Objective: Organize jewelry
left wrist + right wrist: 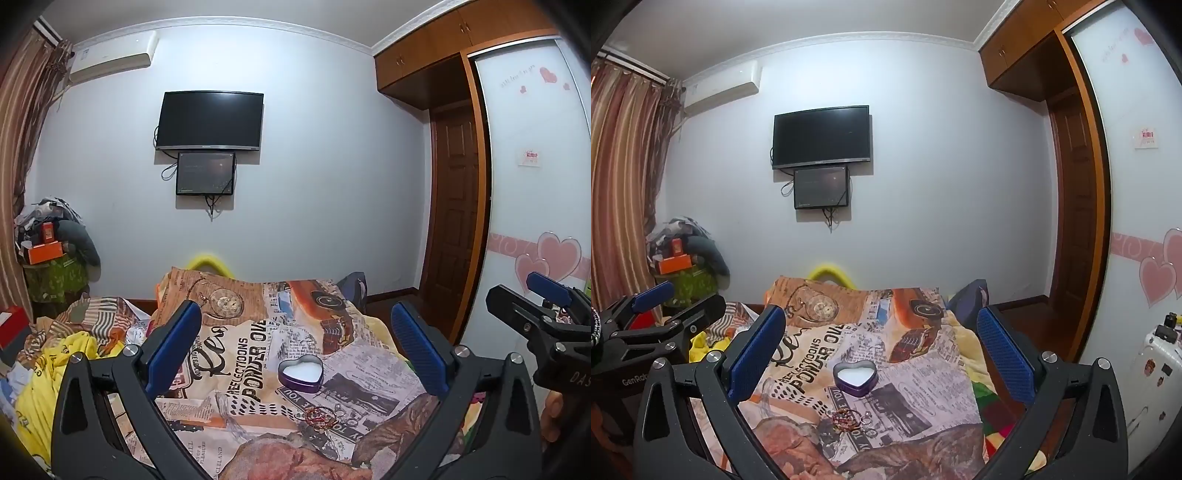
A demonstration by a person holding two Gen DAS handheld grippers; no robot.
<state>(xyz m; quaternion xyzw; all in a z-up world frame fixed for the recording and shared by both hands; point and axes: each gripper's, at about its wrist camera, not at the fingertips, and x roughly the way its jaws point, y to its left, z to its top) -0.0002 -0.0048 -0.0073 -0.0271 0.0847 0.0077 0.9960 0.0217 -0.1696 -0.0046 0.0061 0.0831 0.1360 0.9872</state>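
A purple heart-shaped tin [301, 373], open with a white inside, sits on a newspaper-print blanket [236, 354]; it also shows in the right wrist view [855, 376]. A small pile of jewelry [325, 416] with red beaded bracelets and silver rings lies just in front of the tin, also seen in the right wrist view [851, 419]. My left gripper [295, 332] is open and empty, held above the blanket with the tin between its fingers' lines. My right gripper [882, 332] is open and empty, likewise above the tin; it shows at the left view's right edge [532, 295].
A wardrobe with heart stickers [535, 184] stands at the right beside a brown door [458, 221]. Clothes and yellow fabric [55, 362] lie to the left. A cluttered pile with an orange box [44, 251] stands in the far left corner. A white suitcase [1152, 369] is at right.
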